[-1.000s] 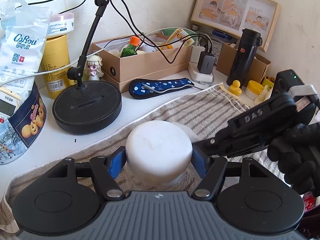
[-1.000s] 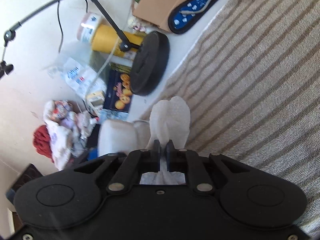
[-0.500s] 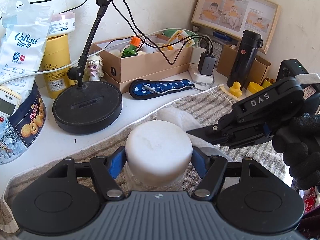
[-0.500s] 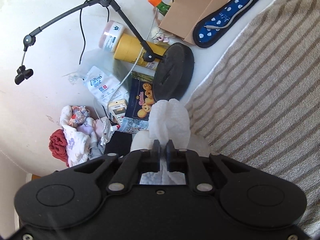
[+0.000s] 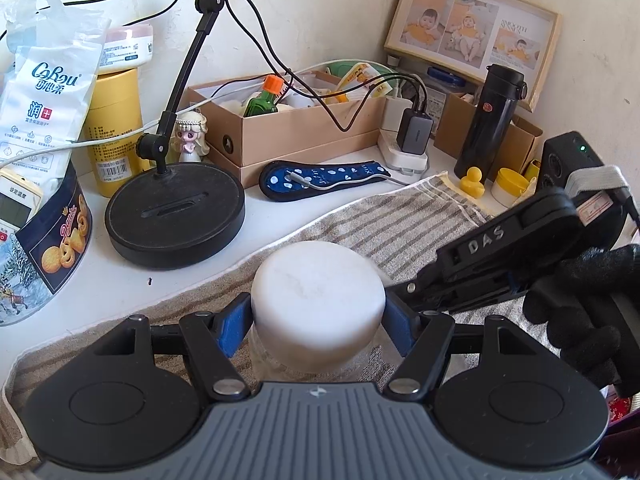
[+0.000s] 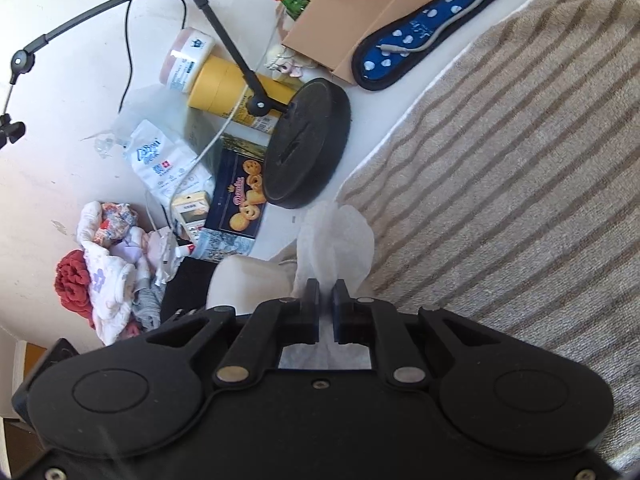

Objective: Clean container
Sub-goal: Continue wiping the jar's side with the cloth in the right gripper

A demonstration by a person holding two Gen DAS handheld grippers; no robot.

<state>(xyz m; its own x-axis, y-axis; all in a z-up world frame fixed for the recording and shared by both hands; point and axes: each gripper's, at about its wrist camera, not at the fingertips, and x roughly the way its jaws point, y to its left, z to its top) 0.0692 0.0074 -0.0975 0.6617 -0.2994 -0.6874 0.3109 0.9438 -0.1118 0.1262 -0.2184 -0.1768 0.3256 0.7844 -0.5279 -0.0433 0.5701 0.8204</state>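
A clear container with a white lid [image 5: 318, 296] stands low in the left wrist view, over the striped towel [image 5: 400, 224]. My left gripper [image 5: 318, 322] is shut on it, with blue pads [image 5: 234, 326] pressed to both sides below the lid. My right gripper [image 6: 326, 300] is shut on a white wipe [image 6: 334, 240], whose loose end fans out past the fingertips. In the left wrist view the right gripper [image 5: 396, 290] comes in from the right and touches the lid's right side; a black-gloved hand [image 5: 580, 300] holds it. The container [image 6: 248, 284] lies just left of the wipe.
A black round stand base [image 5: 176, 216] sits left of the towel, and a biscuit tin [image 5: 52, 256] lies further left. Behind stand a cardboard box [image 5: 296, 132], a blue spotted case [image 5: 320, 178], a black flask [image 5: 492, 120], a yellow duck [image 5: 472, 182] and a power strip [image 5: 404, 148].
The right gripper rose with the wipe showing behind the lid, then came back down to the lid's right side. The left gripper and the container stayed still.
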